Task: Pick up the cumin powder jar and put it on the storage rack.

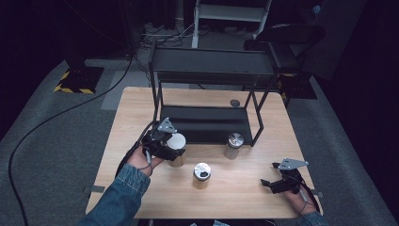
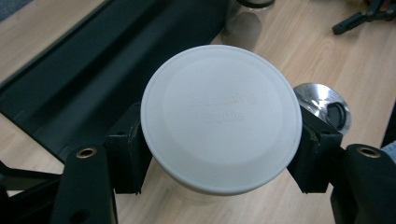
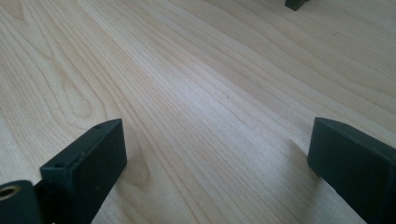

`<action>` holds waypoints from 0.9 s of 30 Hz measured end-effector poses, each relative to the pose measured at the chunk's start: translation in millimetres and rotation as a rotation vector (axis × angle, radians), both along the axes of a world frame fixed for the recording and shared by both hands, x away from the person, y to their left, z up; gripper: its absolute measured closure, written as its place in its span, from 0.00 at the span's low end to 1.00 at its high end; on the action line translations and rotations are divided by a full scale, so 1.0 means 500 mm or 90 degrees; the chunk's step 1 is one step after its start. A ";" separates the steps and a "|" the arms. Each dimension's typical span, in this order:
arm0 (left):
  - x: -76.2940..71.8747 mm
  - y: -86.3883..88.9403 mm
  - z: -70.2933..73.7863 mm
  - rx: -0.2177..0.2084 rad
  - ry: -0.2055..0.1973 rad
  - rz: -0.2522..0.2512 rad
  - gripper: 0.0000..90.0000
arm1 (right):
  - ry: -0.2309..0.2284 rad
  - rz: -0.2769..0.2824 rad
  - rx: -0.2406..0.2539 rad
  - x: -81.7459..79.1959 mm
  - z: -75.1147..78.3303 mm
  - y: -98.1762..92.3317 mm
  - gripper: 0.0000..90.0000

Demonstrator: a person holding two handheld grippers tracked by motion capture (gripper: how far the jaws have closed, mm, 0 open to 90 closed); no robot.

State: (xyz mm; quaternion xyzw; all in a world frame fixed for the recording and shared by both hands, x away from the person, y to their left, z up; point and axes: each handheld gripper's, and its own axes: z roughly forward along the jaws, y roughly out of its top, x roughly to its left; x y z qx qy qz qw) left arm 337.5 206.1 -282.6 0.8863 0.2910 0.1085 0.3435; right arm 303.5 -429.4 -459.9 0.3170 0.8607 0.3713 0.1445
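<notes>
From above, I see my left gripper [image 1: 173, 149] clamped around a white-lidded jar [image 1: 177, 141] standing on the wooden table [image 1: 244, 188], just in front of the black rack [image 1: 207, 123]. Two metal-capped jars stand nearby: one [image 1: 202, 175] in the middle, another [image 1: 234, 145] beside the rack's front leg. My right gripper [image 1: 267, 183] rests low at the table's right edge, well apart from them. Through the left gripper view, both jaws press the sides of the jar under its white lid [image 2: 221, 117], whose faint raised lettering reads "Seasoning Bottle"; I cannot tell what is inside. Through the right gripper view, the jaws stand wide with bare wood between them.
</notes>
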 end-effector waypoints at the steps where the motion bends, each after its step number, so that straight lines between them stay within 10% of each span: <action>1: 0.005 -0.002 0.002 0.002 0.000 0.001 0.37 | 0.000 0.000 0.000 0.000 0.000 0.000 0.05; 27: 0.141 -0.015 0.002 0.003 -0.004 0.058 0.37 | 0.001 0.000 0.000 0.000 0.000 0.000 0.05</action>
